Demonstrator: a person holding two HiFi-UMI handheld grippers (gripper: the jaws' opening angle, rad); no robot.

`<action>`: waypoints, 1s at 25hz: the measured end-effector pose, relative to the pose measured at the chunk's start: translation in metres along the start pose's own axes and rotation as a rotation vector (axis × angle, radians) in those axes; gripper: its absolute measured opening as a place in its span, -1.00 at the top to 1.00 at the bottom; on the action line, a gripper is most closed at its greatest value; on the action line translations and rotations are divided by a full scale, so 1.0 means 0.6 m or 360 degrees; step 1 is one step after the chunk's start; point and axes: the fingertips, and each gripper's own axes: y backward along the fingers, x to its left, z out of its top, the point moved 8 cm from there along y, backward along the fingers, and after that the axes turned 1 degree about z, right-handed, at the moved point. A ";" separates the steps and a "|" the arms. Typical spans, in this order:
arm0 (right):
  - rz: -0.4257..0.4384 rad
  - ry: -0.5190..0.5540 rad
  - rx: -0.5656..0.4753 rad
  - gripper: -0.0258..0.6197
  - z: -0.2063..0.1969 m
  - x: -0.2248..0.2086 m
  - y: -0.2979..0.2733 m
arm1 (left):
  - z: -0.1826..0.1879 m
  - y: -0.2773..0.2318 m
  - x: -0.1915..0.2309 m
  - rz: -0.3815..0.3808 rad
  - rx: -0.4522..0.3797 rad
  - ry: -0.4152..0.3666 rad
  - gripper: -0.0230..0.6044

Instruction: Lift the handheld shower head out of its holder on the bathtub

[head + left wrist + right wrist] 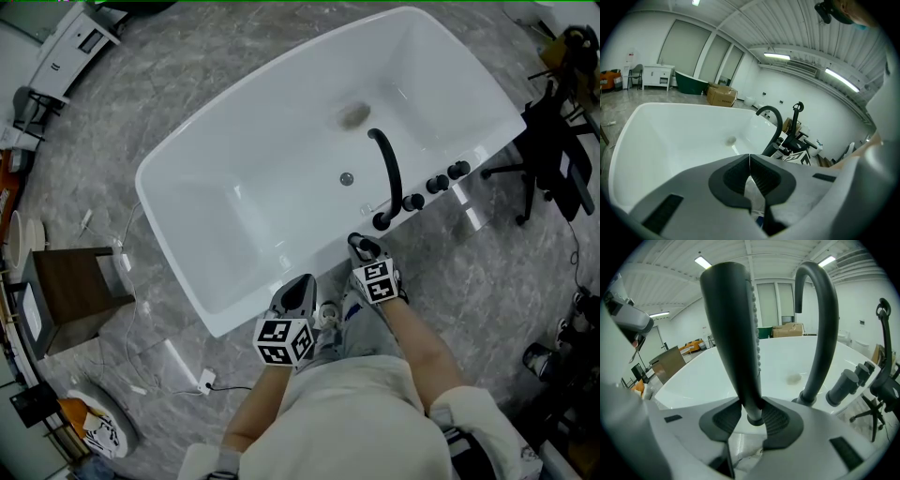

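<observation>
The dark grey handheld shower head (733,333) stands upright in its holder on the near rim of the white bathtub (187,155). My right gripper (752,411) is shut on its narrow neck, a ribbed pad pressing on each side. In the head view the shower head (361,246) shows as a black loop just ahead of the right gripper (367,260). My left gripper (302,283) hovers over the tub rim to the left of it. Its jaws (749,161) are shut with nothing between them.
A black curved spout (386,173) rises right beside the shower head, with black knobs (436,183) further along the rim. The drain (353,115) lies in the tub floor. A wooden side table (75,295) stands left of the tub, an office chair (553,159) right.
</observation>
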 end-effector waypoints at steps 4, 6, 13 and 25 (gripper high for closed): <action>-0.0026 -0.0017 -0.0042 0.48 0.006 0.008 0.018 | -0.005 0.015 -0.003 -0.0008 -0.0006 -0.0010 0.86; -0.0037 -0.0015 -0.0069 0.48 0.012 0.012 0.028 | -0.008 0.022 -0.003 -0.0011 -0.0011 -0.0011 0.86; -0.0053 0.0018 -0.0149 0.48 0.027 0.031 0.062 | -0.017 0.051 -0.009 -0.0037 -0.0037 -0.0027 0.86; -0.0105 0.0060 -0.0316 0.48 0.042 0.065 0.150 | -0.032 0.102 -0.021 -0.0083 -0.0088 -0.0055 0.86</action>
